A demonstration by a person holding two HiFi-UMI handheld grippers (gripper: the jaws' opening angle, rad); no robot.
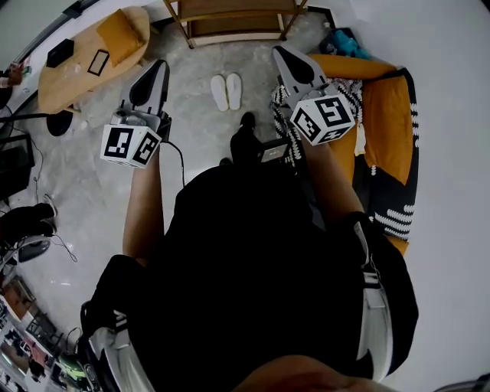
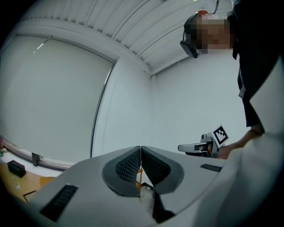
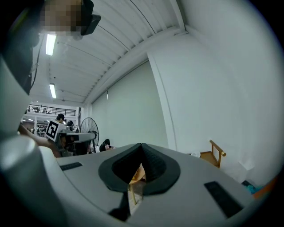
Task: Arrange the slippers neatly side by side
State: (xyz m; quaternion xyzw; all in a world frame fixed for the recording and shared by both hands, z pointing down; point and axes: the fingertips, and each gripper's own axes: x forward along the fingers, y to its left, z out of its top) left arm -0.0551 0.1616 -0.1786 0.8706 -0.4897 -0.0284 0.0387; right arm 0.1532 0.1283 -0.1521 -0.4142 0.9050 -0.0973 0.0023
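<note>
A pair of white slippers lies side by side on the grey floor, in front of a wooden rack. Both grippers are held level in the air, well above the slippers. My left gripper is to the left of the pair, my right gripper to the right. In the left gripper view the left gripper is shut with nothing between its pads. The right gripper is likewise shut and empty. Both gripper views look at walls and ceiling, and the slippers do not show there.
A wooden rack stands beyond the slippers. An orange sofa with patterned throws fills the right side. A wooden table with an orange cushion is at the upper left. The person's foot is just short of the slippers. Cables trail at left.
</note>
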